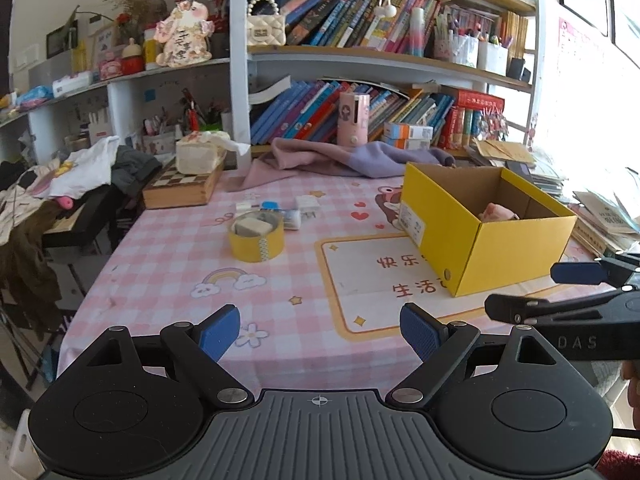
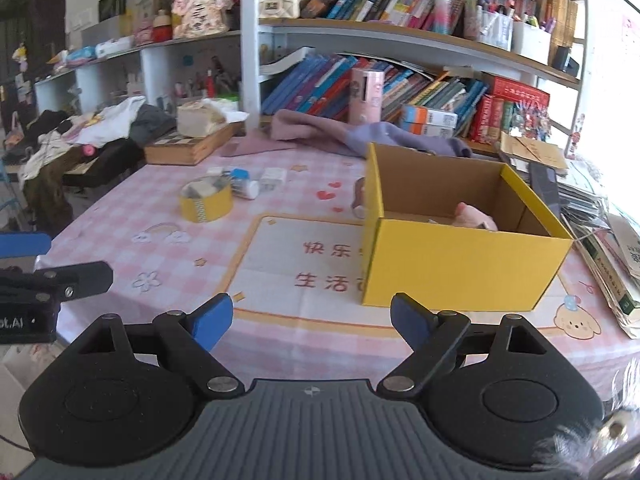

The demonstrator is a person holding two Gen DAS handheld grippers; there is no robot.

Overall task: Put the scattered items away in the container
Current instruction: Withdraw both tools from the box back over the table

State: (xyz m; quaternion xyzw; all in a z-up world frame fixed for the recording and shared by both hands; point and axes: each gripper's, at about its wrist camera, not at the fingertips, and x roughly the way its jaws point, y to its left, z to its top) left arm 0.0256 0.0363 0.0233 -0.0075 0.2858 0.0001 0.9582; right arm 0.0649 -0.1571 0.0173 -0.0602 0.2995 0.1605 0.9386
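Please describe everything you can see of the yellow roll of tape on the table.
The yellow tape roll is a wide ring lying flat on the pink checked tablecloth, left of the yellow box and apart from it. A patterned strip runs down its outer face. A pale grey-white block sits inside its hole. Small white and blue items lie close behind; contact is unclear. No gripper touches it.

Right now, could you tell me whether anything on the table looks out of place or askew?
Yes. A yellow tape roll with a small block inside its ring, plus a few small white and blue items behind it, lie scattered left of the yellow box. A lilac cloth lies crumpled at the table's far edge. Nothing looks spilled or damaged.
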